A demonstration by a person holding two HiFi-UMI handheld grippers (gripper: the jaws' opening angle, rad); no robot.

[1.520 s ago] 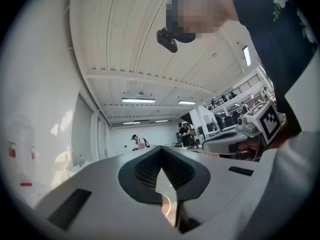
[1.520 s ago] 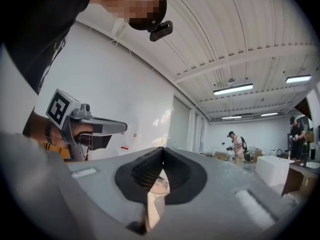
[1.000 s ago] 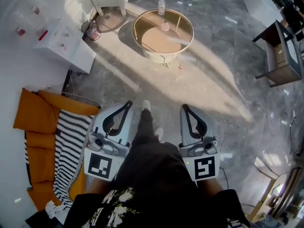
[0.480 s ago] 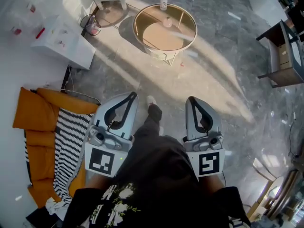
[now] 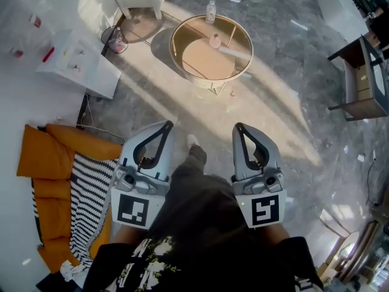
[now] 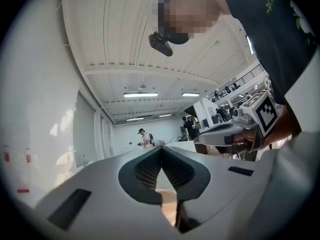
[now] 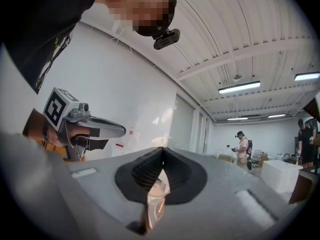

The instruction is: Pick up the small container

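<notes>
Head view: both grippers are held side by side at the near middle, pointing level toward the far side, with the person's dark-trousered leg (image 5: 193, 163) between them. Left gripper (image 5: 166, 125) has its jaws fully together with nothing in them; the left gripper view shows the ribbed pads (image 6: 150, 170) meeting at the tip and no object between. Right gripper (image 5: 238, 128) is the same, jaws closed on nothing, pads (image 7: 176, 173) touching in the right gripper view. The small container (image 5: 214, 40), a little pinkish jar, sits on the round gold-rimmed table (image 5: 172, 40) at the far middle, right of the table's centre, well apart from both grippers. A clear bottle (image 5: 211, 9) stands at the table's far edge; cannot tell whether it is on the top or just behind it. Grey marble floor (image 5: 292, 120) with sunlit streaks lies between the table and the grippers. At the near left is an orange cushion (image 5: 45, 157) with a black-and-white striped cloth (image 5: 88, 190) lying over it. At the far left, a white box (image 5: 82, 59) and a round wire basket (image 5: 115, 38). At the far right, a dark side table (image 5: 361, 72). The gripper views show a white ceiling with strip lights and people standing far off.
</notes>
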